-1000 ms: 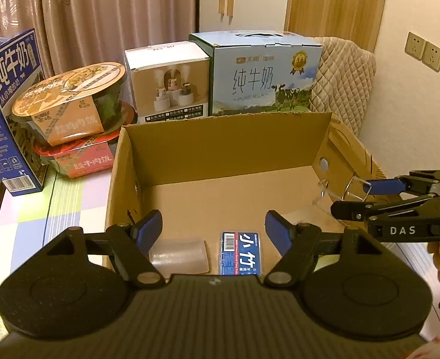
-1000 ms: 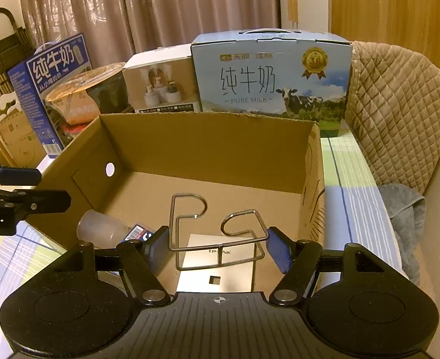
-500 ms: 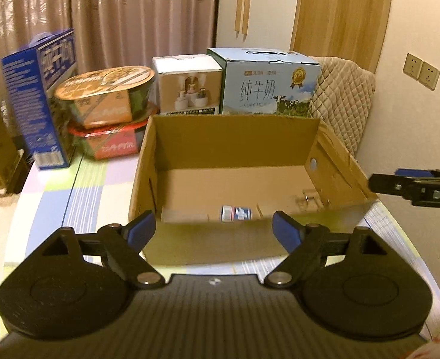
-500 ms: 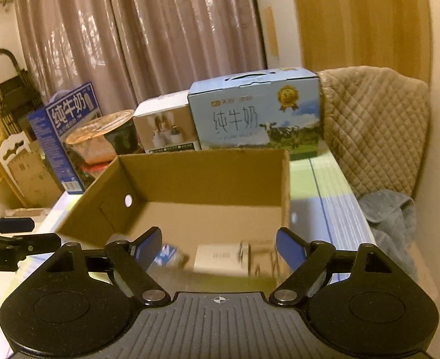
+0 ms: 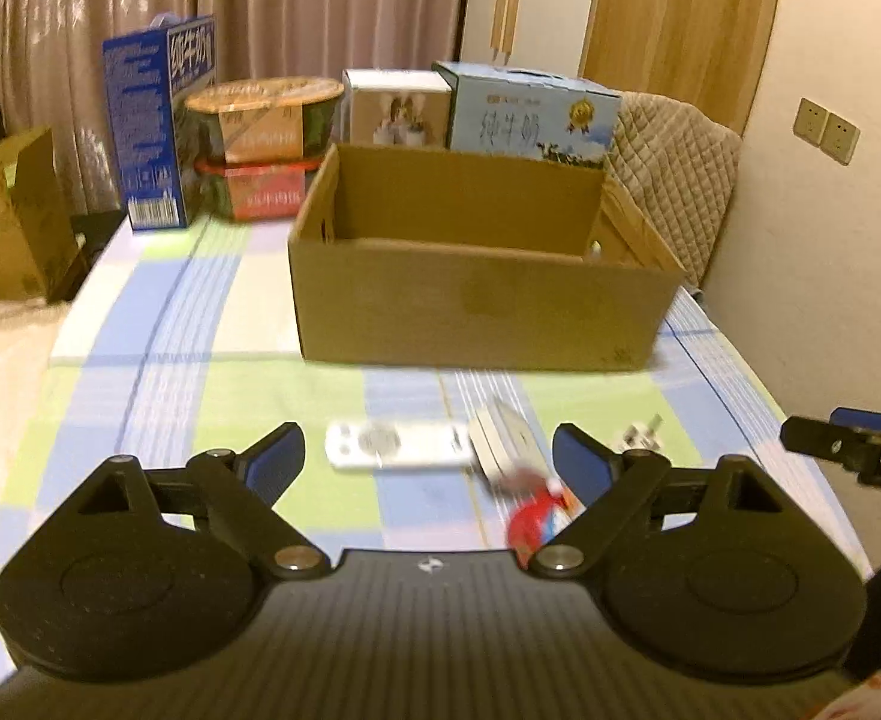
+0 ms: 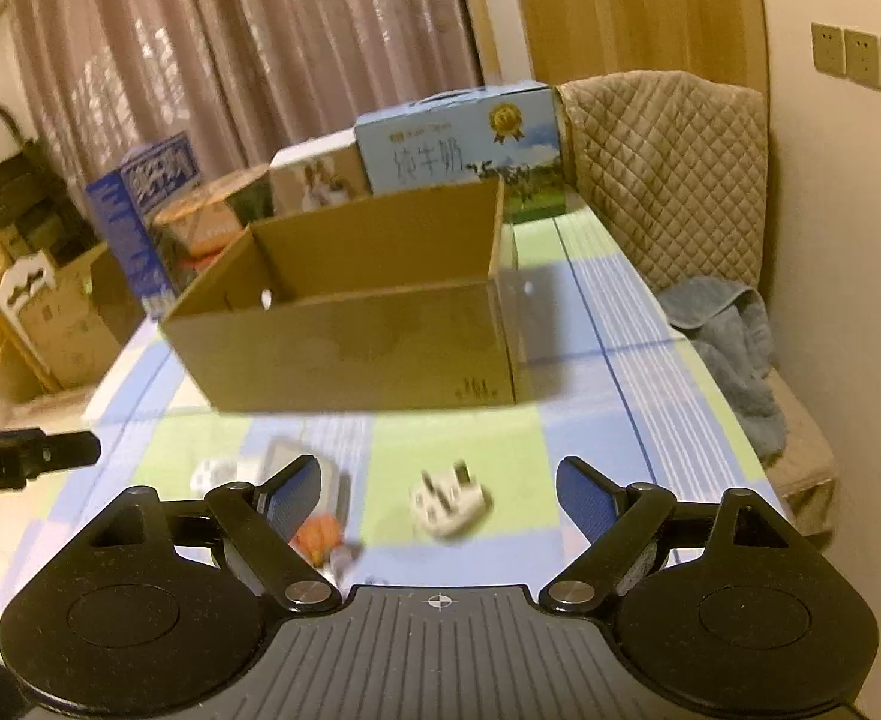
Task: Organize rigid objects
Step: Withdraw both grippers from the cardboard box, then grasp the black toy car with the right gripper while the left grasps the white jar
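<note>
White plug (image 6: 451,501) lies between the right tool's (image 6: 440,498) spread jaws.

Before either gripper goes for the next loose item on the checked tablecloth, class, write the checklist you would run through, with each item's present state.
1. Left gripper open and empty: ok; its jaws have just been opening.
2. Right gripper open and empty: ok; jaws also just opened.
3. White rectangular remote control lies flat, ahead of the left gripper: ok.
4. White plastic wall plug lies free between the right fingers' line: ok.
5. Open brown cardboard box upright, top unobstructed: ok.
6. Red and orange small item identity: cannot tell, blurred.
</note>
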`<action>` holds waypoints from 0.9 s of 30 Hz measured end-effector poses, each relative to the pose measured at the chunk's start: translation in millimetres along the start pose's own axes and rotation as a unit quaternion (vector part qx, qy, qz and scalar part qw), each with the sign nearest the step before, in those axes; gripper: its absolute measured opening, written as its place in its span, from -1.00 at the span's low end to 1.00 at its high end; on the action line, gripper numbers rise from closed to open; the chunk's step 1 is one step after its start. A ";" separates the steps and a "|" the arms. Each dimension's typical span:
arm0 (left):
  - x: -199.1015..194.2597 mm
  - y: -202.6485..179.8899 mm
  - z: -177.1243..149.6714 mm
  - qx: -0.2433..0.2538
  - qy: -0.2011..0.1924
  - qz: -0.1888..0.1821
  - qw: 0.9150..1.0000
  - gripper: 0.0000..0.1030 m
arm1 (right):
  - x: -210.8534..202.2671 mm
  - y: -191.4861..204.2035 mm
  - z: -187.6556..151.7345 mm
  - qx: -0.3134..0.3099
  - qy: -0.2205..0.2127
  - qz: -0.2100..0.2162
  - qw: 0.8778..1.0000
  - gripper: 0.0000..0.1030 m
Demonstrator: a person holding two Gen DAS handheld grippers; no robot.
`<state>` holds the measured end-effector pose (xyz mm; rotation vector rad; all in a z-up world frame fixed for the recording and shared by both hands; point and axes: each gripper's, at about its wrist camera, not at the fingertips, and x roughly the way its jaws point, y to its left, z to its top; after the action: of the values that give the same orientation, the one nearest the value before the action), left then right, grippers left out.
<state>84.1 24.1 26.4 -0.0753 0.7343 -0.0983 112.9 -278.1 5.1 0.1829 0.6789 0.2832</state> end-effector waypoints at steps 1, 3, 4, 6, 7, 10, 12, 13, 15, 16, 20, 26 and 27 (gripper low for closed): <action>-2.8 -1.2 -5.5 -0.002 0.003 -0.001 1.000 0.70 | -5.7 2.0 -7.5 -0.010 0.002 -0.002 1.000 0.61; -8.7 -4.2 -16.7 0.002 0.006 -0.002 1.000 0.70 | -13.7 5.0 -19.7 -0.021 0.005 -0.005 1.000 0.61; -10.6 -5.7 -20.3 0.005 0.008 -0.002 1.000 0.70 | -18.0 6.0 -26.6 -0.025 0.007 -0.006 1.000 0.61; -13.9 -7.7 -26.6 0.008 0.011 -0.001 1.000 0.71 | -23.5 7.0 -38.2 -0.028 0.013 -0.005 0.999 0.61; -15.5 -8.5 -29.7 0.009 0.012 0.000 1.000 0.72 | -24.5 7.0 -43.1 -0.029 0.017 -0.005 0.999 0.61; -17.9 -12.1 -35.9 0.017 0.016 0.000 1.000 0.73 | -26.8 8.3 -55.1 -0.035 0.024 -0.008 0.999 0.61; -18.2 -15.1 -39.8 0.023 0.020 -0.002 1.000 0.74 | -27.6 9.6 -59.8 -0.041 0.028 -0.007 0.999 0.61; -17.7 -16.6 -42.0 0.025 0.022 -0.004 0.999 0.74 | -27.7 10.5 -61.6 -0.043 0.030 -0.004 0.999 0.61; -16.7 -18.5 -43.6 0.029 0.025 -0.007 0.999 0.74 | -27.7 12.8 -64.3 -0.051 0.032 -0.002 0.998 0.61; -16.4 -19.4 -44.4 0.032 0.024 -0.008 0.999 0.74 | -26.8 12.8 -63.9 -0.055 0.033 -0.001 0.998 0.61; -12.1 -22.3 -46.0 0.044 0.025 -0.007 0.999 0.74 | -23.7 13.0 -63.5 -0.055 0.037 0.003 0.998 0.61; -1.2 -21.9 -49.3 0.052 0.036 -0.015 0.998 0.74 | -15.7 11.7 -63.9 -0.060 0.046 0.004 0.997 0.60; 1.5 -21.9 -50.3 0.052 0.038 -0.016 0.998 0.74 | -14.0 11.1 -64.1 -0.060 0.048 0.004 0.997 0.60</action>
<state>50.0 0.5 -9.6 0.0168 0.8035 -0.1709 59.2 -267.3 -32.8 0.0582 0.7537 0.3399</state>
